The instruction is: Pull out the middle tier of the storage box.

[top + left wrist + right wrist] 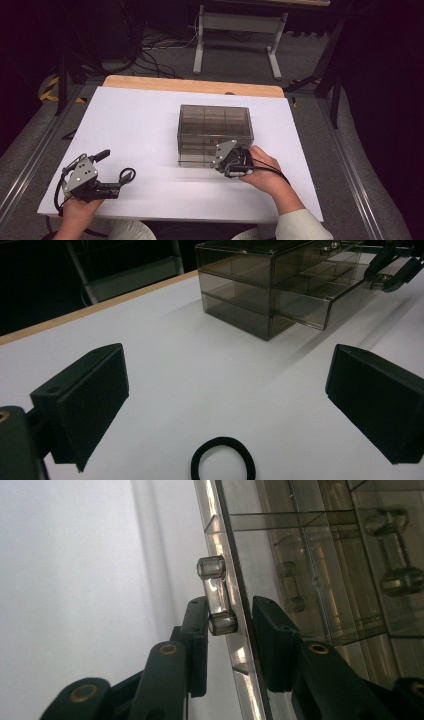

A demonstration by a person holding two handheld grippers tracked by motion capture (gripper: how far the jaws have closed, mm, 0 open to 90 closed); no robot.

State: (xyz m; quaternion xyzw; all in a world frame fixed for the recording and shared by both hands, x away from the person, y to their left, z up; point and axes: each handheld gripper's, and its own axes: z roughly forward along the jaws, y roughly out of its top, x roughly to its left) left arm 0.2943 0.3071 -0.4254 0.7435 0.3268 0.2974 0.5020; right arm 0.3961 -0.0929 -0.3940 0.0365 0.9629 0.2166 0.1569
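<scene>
My left gripper (111, 172) low at near-left of worktop (135, 125), fingers (90, 400) spread wide, holding nothing. My right gripper (227, 640) at near-right, fingers (197, 645) closed on drawer front with handle (216, 595). Both forearms enter from bottom edge.

- We find no text, label, brand, number or sign that we can read in any of the views.
- The smoky clear drawer box (215, 131) has plain walls with no writing on them.
- The white table top (135, 130) carries no print.
- The black and yellow stripes (50, 89) on the floor at the left are only a pattern, without letters.
</scene>
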